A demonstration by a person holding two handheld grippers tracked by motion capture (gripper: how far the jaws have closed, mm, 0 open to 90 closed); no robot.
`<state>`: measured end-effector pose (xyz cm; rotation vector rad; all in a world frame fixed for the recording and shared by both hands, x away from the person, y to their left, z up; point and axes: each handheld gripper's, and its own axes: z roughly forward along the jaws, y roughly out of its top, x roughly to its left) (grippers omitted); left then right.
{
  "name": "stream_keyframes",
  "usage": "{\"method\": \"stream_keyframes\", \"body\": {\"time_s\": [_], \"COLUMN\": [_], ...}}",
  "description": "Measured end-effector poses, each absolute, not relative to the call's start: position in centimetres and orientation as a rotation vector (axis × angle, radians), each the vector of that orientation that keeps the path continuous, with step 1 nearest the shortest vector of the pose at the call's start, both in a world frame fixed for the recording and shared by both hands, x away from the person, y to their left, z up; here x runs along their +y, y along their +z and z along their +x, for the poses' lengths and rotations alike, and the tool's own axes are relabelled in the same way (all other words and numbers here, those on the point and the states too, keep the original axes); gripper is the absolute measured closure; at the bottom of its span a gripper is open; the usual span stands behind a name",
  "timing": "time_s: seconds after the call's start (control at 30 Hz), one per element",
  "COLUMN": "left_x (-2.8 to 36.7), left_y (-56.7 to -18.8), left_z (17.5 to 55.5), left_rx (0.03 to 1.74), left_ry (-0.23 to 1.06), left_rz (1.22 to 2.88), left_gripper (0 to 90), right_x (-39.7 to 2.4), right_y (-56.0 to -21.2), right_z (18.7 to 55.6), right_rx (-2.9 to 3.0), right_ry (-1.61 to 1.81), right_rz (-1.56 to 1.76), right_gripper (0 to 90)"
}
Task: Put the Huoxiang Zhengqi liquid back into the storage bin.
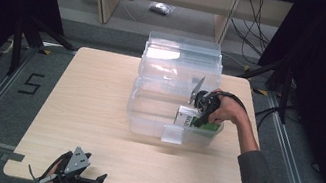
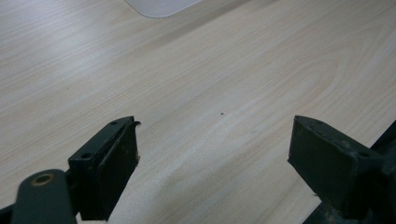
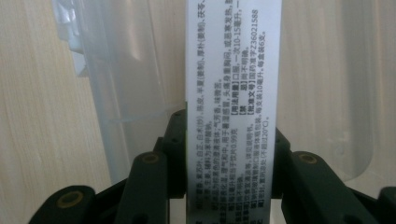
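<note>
Medicine box [image 1: 195,121], white and green with printed text on its narrow white face, sits inside the clear plastic bin [image 1: 146,119] toward the bin's right end, clamped by the right gripper.

Starting at the left, the left gripper [image 1: 100,178] rests at the near edge of the wooden table [image 1: 95,90], close to the near left corner, with the person's hand around its body. In the left gripper view [image 2: 212,154] its jaws stand wide apart over bare wood, with nothing between them.

Past the middle of the table, toward its right half, stands the clear plastic bin, its hinged lid [image 1: 182,57] thrown back toward the far edge. A clear latch tab [image 1: 172,134] hangs on its near wall.

At the right, the right gripper [image 1: 196,119] reaches down into the bin from above, held by a hand whose grey sleeve [image 1: 257,179] comes in from the near right corner. In the right gripper view [image 3: 232,154] its jaws are clenched on the box's two broad sides, the printed white face [image 3: 233,93] running up between them, with the bin's clear wall and the table's wood behind.
</note>
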<state>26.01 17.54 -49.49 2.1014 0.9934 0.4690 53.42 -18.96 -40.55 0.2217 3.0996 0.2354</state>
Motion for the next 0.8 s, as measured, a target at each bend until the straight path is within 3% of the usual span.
{"method": "stream_keyframes", "body": {"time_s": [0.27, 0.8], "left_x": [17.5, 17.5], "left_y": [-49.5, -49.5], "left_z": [26.0, 26.0], "left_rx": [0.988, 0.988], "left_ry": [0.469, 0.462], "left_rz": [2.103, 2.105], "left_gripper": [15.1, 15.1], "right_x": [-18.9, -19.9], "right_y": [-40.8, -37.4], "right_z": [53.2, 52.2], "right_rx": [3.115, 3.049], "right_ry": [0.143, 0.407], "right_rz": [0.293, 0.421], "right_gripper": [62.6, 51.8]}}
